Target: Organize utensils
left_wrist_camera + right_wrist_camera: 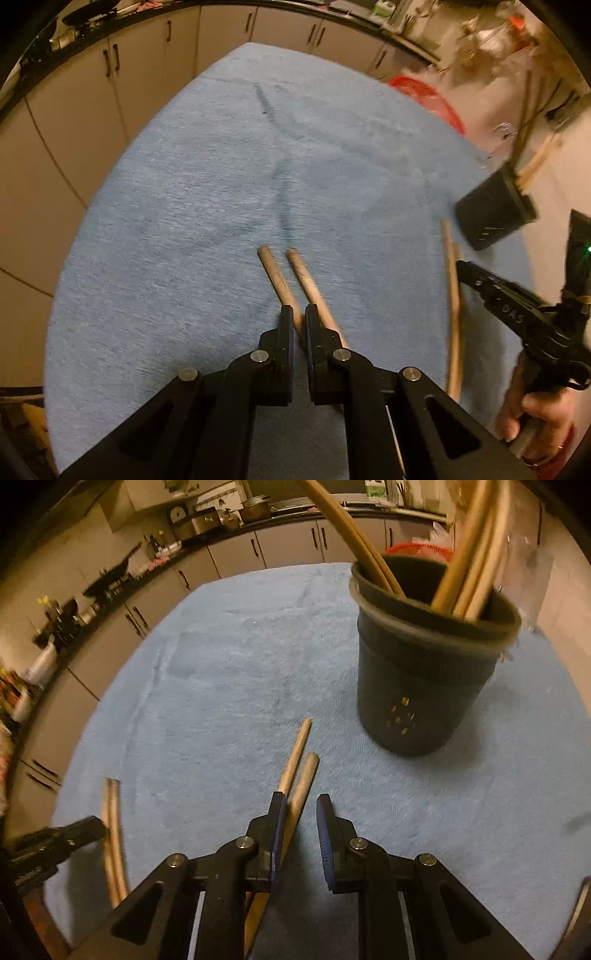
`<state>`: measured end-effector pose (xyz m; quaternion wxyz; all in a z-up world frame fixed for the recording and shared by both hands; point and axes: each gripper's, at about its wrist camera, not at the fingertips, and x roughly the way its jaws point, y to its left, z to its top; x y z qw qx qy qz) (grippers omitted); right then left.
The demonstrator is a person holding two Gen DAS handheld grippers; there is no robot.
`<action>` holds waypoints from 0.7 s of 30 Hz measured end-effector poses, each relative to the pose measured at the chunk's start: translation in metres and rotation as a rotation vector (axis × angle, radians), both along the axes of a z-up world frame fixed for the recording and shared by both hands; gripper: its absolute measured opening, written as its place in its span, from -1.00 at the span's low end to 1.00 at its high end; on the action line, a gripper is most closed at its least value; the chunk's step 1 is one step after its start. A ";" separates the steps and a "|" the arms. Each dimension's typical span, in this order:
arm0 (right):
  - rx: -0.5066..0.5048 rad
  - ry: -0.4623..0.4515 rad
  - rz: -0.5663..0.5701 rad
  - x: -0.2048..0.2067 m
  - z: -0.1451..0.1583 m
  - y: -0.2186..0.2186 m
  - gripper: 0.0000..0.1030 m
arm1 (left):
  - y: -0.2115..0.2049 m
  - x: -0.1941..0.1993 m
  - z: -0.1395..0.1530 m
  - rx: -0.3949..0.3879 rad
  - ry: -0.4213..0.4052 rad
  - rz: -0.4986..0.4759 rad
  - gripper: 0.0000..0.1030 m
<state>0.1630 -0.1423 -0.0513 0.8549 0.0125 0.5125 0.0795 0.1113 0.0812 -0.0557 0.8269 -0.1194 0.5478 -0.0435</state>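
Observation:
My left gripper (299,317) is nearly shut on two wooden utensil handles (280,280) that stick out forward over the blue towel (184,221). My right gripper (302,808) is open, with two more wooden handles (301,771) lying on the towel between and just left of its fingers. A dark utensil holder (424,672) stands upright ahead to the right, with several wooden utensils (469,554) in it. In the left wrist view the holder (491,214) sits at the right, and the right gripper (517,306) is beside its pair of handles (452,295).
The blue towel (221,701) covers the table. A red basin (428,99) sits beyond the table's far right edge. Kitchen cabinets (92,92) and a cluttered counter (110,579) run along the back and left.

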 end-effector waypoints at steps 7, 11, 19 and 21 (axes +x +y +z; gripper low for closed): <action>-0.103 -0.009 0.042 0.011 -0.001 0.018 -0.72 | -0.005 0.025 0.003 0.079 0.036 0.029 -0.77; 0.029 0.018 0.025 0.002 0.003 -0.007 -0.85 | -0.004 0.011 0.005 0.052 0.000 0.011 -0.80; 0.277 -0.125 0.036 -0.041 0.046 -0.046 -0.85 | -0.005 -0.032 0.059 -0.016 -0.208 -0.040 -0.86; 0.291 -0.181 0.044 -0.052 0.060 -0.051 -0.85 | -0.009 -0.040 0.076 -0.010 -0.258 -0.051 -0.86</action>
